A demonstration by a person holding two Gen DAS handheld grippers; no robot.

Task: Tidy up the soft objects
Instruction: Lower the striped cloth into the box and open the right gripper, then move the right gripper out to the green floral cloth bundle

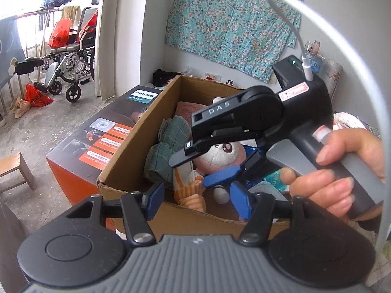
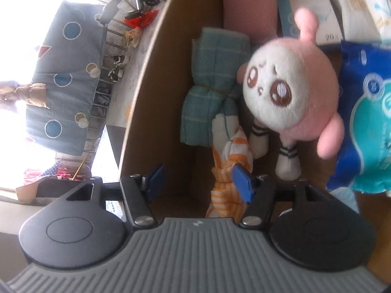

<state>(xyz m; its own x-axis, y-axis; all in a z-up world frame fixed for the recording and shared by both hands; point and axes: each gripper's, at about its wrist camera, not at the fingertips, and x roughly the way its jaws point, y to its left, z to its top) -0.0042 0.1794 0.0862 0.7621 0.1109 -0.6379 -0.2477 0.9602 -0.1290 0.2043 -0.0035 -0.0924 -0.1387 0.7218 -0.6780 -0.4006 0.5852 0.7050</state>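
An open cardboard box [image 1: 136, 146] [image 2: 146, 102] holds soft things. A pink-and-white plush toy [image 1: 220, 155] [image 2: 288, 85] lies face up in it, beside a rolled teal towel [image 1: 166, 151] [image 2: 215, 73] and an orange-striped cloth [image 1: 191, 195] [image 2: 227, 168]. My left gripper [image 1: 198, 202] is open at the box's near rim, with nothing gripped. My right gripper [image 2: 198, 183] [image 1: 200, 168] hangs open inside the box just short of the plush. One of its fingertips [image 2: 242, 183] touches the striped cloth. A hand [image 1: 342, 171] holds its handle.
A blue tissue pack [image 2: 361, 97], white packs [image 2: 310, 2] and a pink folded item [image 2: 249, 0] fill the rest of the box. An orange Philips carton [image 1: 97, 141] stands against the box's left. A wooden stool [image 1: 14, 168] and a wheelchair [image 1: 70, 56] stand further left.
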